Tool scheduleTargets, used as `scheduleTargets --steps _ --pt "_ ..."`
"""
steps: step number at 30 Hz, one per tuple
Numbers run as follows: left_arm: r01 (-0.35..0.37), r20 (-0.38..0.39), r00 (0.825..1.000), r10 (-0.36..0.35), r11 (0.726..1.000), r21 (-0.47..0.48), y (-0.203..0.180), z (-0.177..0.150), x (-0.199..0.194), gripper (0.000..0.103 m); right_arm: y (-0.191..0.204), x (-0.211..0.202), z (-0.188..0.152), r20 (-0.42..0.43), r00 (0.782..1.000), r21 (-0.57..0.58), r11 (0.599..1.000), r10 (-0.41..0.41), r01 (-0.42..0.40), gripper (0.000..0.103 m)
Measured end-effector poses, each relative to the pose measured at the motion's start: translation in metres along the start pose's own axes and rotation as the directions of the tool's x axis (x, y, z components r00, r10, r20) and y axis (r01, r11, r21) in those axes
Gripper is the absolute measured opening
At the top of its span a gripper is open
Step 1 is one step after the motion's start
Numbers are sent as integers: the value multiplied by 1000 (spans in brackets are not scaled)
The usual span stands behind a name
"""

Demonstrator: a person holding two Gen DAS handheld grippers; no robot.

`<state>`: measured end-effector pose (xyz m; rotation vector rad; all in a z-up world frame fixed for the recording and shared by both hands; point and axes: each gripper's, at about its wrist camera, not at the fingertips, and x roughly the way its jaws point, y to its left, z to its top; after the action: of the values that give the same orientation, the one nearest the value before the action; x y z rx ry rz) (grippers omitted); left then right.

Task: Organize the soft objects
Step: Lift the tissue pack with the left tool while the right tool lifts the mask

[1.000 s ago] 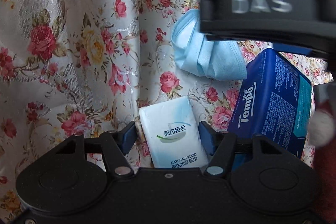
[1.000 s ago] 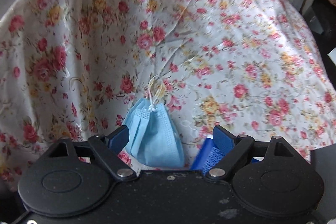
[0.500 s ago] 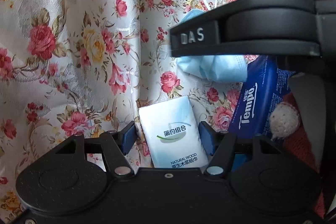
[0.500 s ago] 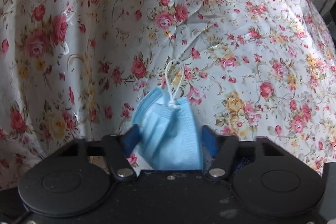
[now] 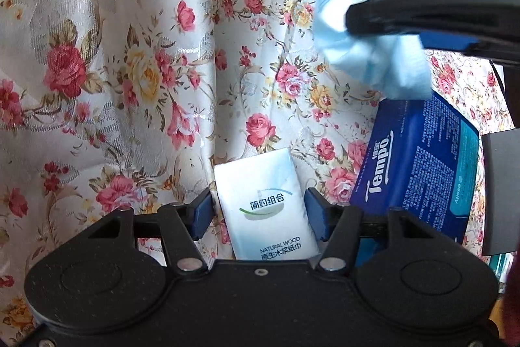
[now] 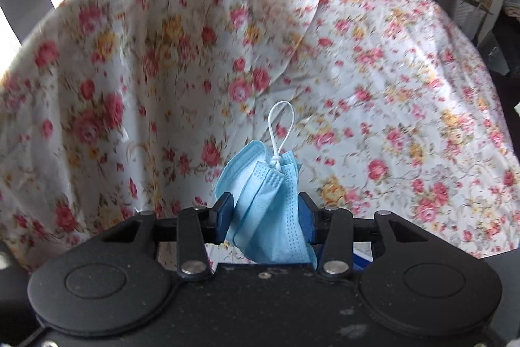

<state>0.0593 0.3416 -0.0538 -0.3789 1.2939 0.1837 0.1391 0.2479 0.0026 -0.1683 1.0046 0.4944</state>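
- We see a glossy, creased floral cloth (image 5: 136,60) with pink and yellow roses covering the whole surface; in the right wrist view it rises in a rounded hump (image 6: 373,106) before pale walls.
- Our left gripper (image 5: 258,213) has its blue pads on either side of a small, smooth white tissue packet (image 5: 266,204); we cannot tell whether they press it.
- Just right of that packet a dark blue, shiny Tempo tissue pack (image 5: 419,165) stands tilted on the cloth.
- Above the Tempo pack, our right gripper (image 6: 266,213) is clamped on a crumpled, pleated light-blue face mask (image 6: 269,200), raised off the cloth, its white elastic loop (image 6: 281,126) sticking upward.
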Motion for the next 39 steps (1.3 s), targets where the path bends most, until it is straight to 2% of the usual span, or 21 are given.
scheduleTargets --steps 10,15,18,21,25,27,33,39 --pt "17 29 999 -18 999 36 -6 -4 -14 51 -14 -41 -15 61 997 48 998 -48 46 42" --pt "19 43 999 -18 1000 -21 2 -2 -16 51 -19 -47 -23 60 996 68 996 -64 60 42" --pt "23 74 997 -18 998 -57 8 1 -23 52 -21 -50 -27 59 995 76 995 -75 71 42" --pt "-4 137 991 11 999 -50 8 2 -33 52 -23 -53 -30 59 995 87 993 -80 75 42" --pt "15 192 981 -12 1000 -15 4 3 -42 60 -23 -58 -31 68 994 92 993 -84 78 42" --pt "30 177 984 -29 1000 -7 2 1 -40 61 -22 -60 -32 72 994 91 993 -86 80 42" --pt "103 40 994 -102 994 -30 3 1 -18 61 -21 -63 -33 78 993 95 992 -89 81 42" --pt "100 9 995 -100 994 -44 5 3 -7 63 -21 -63 -35 73 993 95 992 -88 80 42"
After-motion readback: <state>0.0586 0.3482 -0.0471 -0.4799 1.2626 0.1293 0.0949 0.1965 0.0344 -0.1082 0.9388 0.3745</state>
